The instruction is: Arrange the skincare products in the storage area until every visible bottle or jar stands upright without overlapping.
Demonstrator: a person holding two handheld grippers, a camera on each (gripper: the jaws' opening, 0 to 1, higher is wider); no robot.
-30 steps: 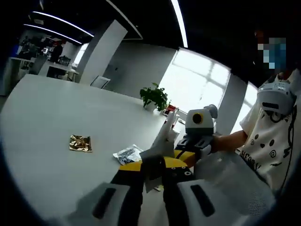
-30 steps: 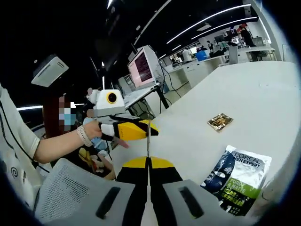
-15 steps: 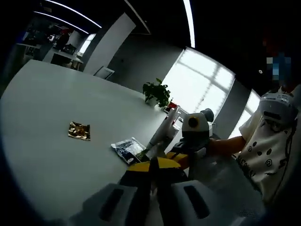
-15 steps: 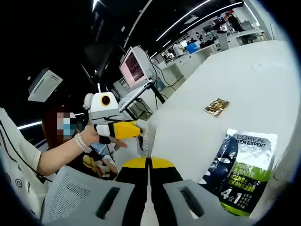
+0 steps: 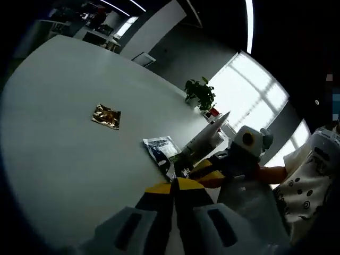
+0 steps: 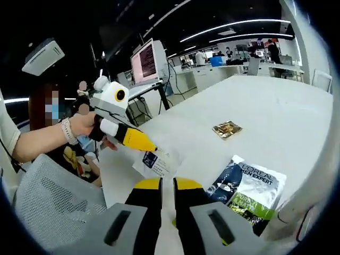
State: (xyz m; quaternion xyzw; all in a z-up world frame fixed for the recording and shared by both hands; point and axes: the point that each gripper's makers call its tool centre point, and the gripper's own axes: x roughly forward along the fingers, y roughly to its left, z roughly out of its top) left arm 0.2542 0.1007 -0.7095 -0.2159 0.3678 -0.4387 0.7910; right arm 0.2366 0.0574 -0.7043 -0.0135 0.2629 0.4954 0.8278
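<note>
In the right gripper view the left gripper [image 6: 150, 150], yellow-tipped and held by a person's hand [image 6: 79, 125], is clenched on a small white sachet with a dark printed label [image 6: 155, 161], which hangs just above the near edge of the white counter [image 6: 276, 119]. The right gripper [image 6: 167, 186] rises at the bottom of that view with its yellow-tipped jaws nearly together and nothing between them. Just right of it, flat on the counter, lies a dark and green L'Oreal Men Expert sachet [image 6: 245, 186]. Farther out from this sachet lies a small crinkled gold foil packet [image 6: 226, 128], well apart from it. In the left gripper view the left gripper [image 5: 172, 187] has its jaws pressed together, the right gripper [image 5: 204, 172] comes in beside it, and a slim white tube [image 5: 204, 139] slants upward just past the dark and green sachet [image 5: 159, 150]. The gold foil packet [image 5: 107, 116] lies beyond, and a green potted plant [image 5: 200, 94] stands at the counter's [image 5: 58, 133] far edge.
</note>
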